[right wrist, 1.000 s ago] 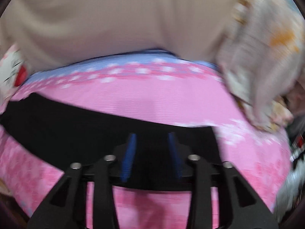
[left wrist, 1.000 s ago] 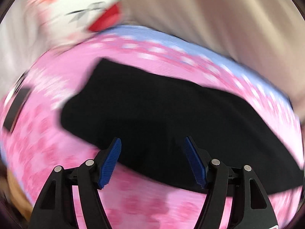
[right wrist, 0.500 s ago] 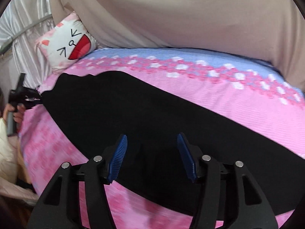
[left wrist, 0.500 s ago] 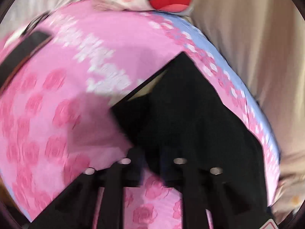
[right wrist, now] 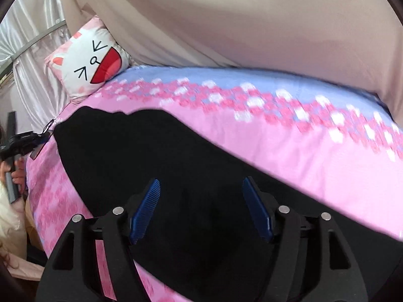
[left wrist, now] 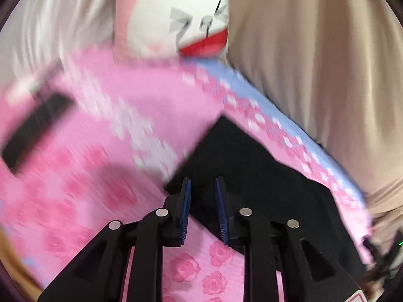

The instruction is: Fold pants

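Black pants [right wrist: 156,166] flat on pink bedsheet [right wrist: 277,146], pillow [right wrist: 90,60] beyond.

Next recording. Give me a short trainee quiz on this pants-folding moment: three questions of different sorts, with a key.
1. Multiple choice: the black pants lie on A) a bare wooden table, B) a pink flowered bedcover, C) a grey carpet.
2. True or false: the cat-face pillow sits on top of the pants.
3. Short answer: is the right tool open or shut?

Key: 1 B. 2 False; the pillow stands at the bed's far corner, not on them. 3 Open; its jaws have just been opening, with the pads apart over the black cloth and clamping nothing.
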